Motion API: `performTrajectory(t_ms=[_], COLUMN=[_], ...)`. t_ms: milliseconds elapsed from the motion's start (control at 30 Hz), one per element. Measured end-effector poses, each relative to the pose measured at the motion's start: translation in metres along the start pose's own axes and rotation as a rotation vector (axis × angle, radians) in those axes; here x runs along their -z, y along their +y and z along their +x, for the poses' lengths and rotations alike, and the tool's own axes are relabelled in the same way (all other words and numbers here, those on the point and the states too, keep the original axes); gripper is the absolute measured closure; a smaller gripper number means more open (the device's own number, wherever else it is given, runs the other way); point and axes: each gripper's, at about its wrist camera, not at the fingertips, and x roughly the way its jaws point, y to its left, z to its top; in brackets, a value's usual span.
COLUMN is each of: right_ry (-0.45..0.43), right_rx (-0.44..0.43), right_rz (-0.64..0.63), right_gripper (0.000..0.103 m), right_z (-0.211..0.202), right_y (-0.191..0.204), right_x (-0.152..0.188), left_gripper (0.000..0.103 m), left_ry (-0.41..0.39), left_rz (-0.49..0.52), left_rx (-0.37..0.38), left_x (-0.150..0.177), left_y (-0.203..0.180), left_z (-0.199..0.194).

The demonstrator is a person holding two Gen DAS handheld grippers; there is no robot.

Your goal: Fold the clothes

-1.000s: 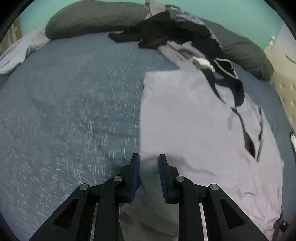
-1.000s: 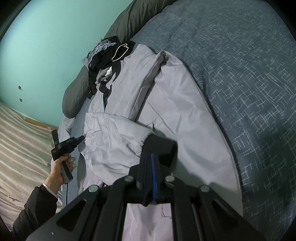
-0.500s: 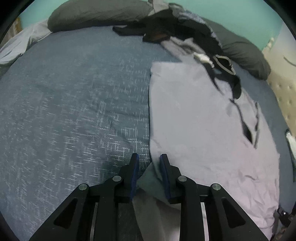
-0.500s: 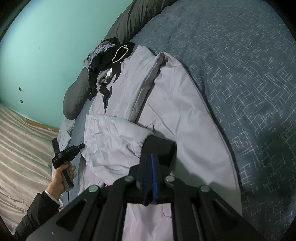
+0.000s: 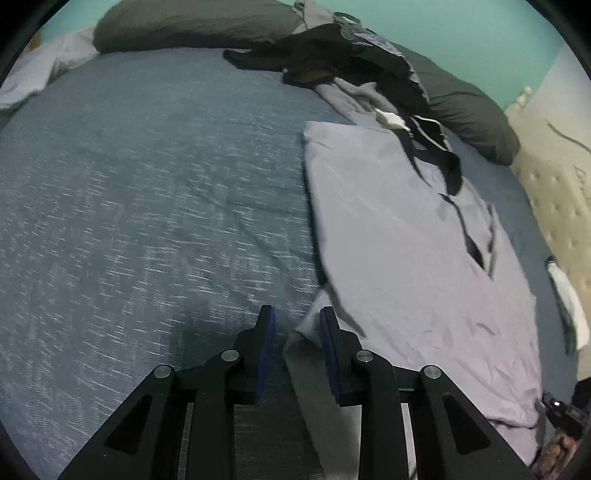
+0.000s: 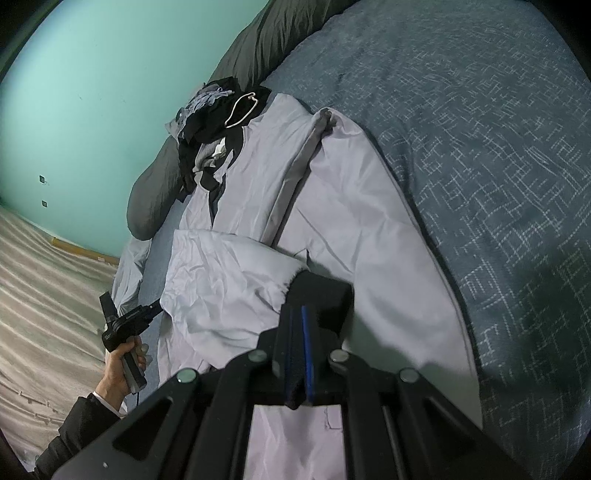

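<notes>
Left wrist view: our left gripper (image 5: pixel 293 325), jaws slightly apart, straddles an edge of the lavender garment (image 5: pixel 413 266) spread on the bed (image 5: pixel 147 206). Our right gripper (image 6: pixel 301 332) clamps its dark cuff. Folding has barely begun; a clothes pile (image 5: pixel 343 55) waits.

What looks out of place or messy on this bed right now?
A heap of dark clothes is dumped against the pillows, one black piece trailing onto the grey garment. In the right wrist view that garment lies bunched and creased, not flat.
</notes>
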Motion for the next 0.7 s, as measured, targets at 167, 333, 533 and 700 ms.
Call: performTrajectory(t_ms=[167, 333, 533, 700], right_ry=[0.0, 0.0, -0.002, -0.003], right_rx=[0.002, 0.001, -0.002, -0.005], right_rz=[0.004, 0.004, 0.008, 0.011], right_gripper=[0.097, 0.097, 0.097, 0.097], right_z=[0.0, 0.0, -0.001, 0.0], right_y=[-0.001, -0.001, -0.003, -0.003], right_x=[0.0, 0.0, -0.001, -0.003], left_gripper=[0.076, 0.078, 0.09, 0.09], left_ry=[0.012, 0.024, -0.016, -0.053], left_rz=[0.016, 0.043, 0.012, -0.119], left_rx=[0.006, -0.003, -0.015, 0.012], left_x=[-0.001, 0.0, 0.003, 0.012], left_y=[-0.003, -0.008, -0.007, 0.006], left_z=[0.009, 0.016, 0.006, -0.006])
